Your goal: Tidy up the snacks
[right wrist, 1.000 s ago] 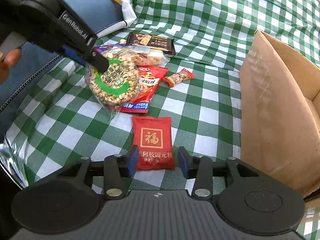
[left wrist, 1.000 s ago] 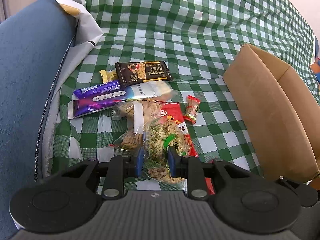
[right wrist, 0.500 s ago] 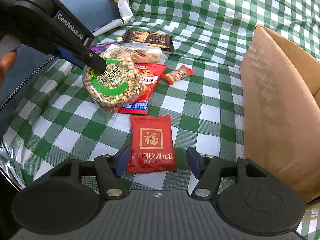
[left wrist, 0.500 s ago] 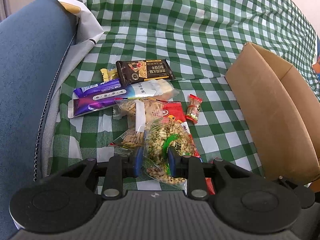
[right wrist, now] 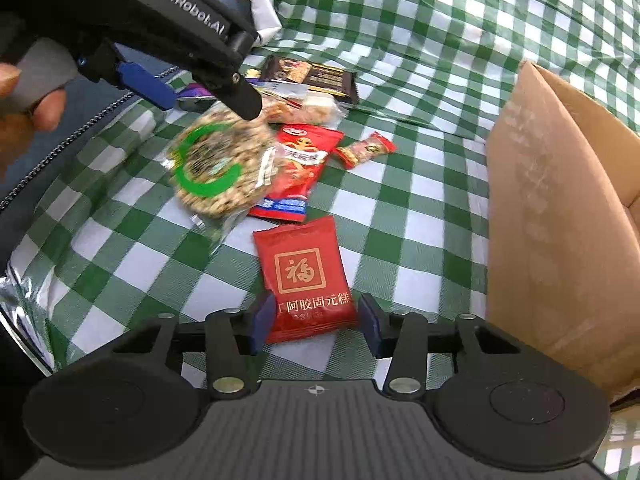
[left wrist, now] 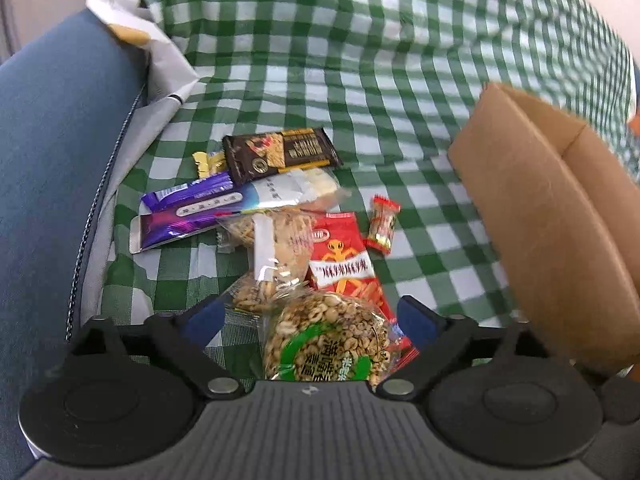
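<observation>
The round clear-wrapped peanut brittle disc with a green ring label (left wrist: pixel 332 344) sits low in the centre of the left wrist view, between the blue pads of the left gripper (left wrist: pixel 316 320), whose jaws are opening wide; neither pad presses on it, so it looks let go. It is probably light but stiff and brittle, its film slippery, so a hold across the disc's edge or on the crimped film seems safest. In the right wrist view the flat red foil sachet with a gold square emblem (right wrist: pixel 306 280) lies on the green-and-white checked cloth (right wrist: pixel 420 208) at lower centre, its near end between the right gripper (right wrist: pixel 314 322) pads, whose jaws are closing on it without yet clearly pinching. It should be light, soft and slick; pinching across its narrow width suits it. The open brown cardboard box (right wrist: pixel 560 220) stands along the right edge, near the sachet. Only the right wrist view shows the sachet, the left gripper from outside at upper left, and the brittle disc blurred below its fingers. Only the left wrist view shows clearly the purple wrapper (left wrist: pixel 188 212) and the small yellow candy (left wrist: pixel 208 162) at centre left.
</observation>
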### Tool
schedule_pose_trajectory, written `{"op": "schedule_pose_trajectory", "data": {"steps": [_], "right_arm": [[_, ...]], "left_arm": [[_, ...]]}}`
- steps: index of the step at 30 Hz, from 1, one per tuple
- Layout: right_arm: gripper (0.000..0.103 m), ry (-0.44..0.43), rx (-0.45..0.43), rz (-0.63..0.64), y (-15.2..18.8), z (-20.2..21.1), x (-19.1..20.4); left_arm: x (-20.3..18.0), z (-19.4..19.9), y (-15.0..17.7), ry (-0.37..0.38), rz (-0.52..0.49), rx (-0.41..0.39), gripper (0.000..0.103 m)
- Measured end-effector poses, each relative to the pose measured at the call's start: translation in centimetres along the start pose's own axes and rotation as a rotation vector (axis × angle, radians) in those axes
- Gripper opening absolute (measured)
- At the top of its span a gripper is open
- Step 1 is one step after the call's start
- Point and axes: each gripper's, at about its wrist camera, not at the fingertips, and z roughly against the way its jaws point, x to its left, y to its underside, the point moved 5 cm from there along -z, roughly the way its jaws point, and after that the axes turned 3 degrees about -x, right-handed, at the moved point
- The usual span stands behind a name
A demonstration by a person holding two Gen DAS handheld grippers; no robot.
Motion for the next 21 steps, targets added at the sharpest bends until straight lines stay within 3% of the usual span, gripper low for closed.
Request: {"op": "schedule_pose_trajectory", "data": {"steps": [5, 11, 18, 21], "right_arm": [[0.048, 0.003, 0.028, -0.061, 0.1, -0.5, -1.2], [0.064, -0.003, 0.034, -0.088, -0.1, -1.3, -1.4], [0.064, -0.011, 0.027, -0.079, -0.3, -2.1, -0.9], [0.058, -0.013, 0.023, -0.071, -0.4, -2.1, -0.9]], "left_arm": [[-1.5, -1.6, 0.8, -0.022, -0.085, 0.068, 0.101], [-1.9, -3.5, 2.4, -0.026, -0.129, 0.180, 0.102], [-1.9, -4.1, 2.9, -0.001, -0.122, 0.211, 0.102], [-1.9, -4.4, 3.0, 0.002, -0.114, 0.226, 0.102]]}}
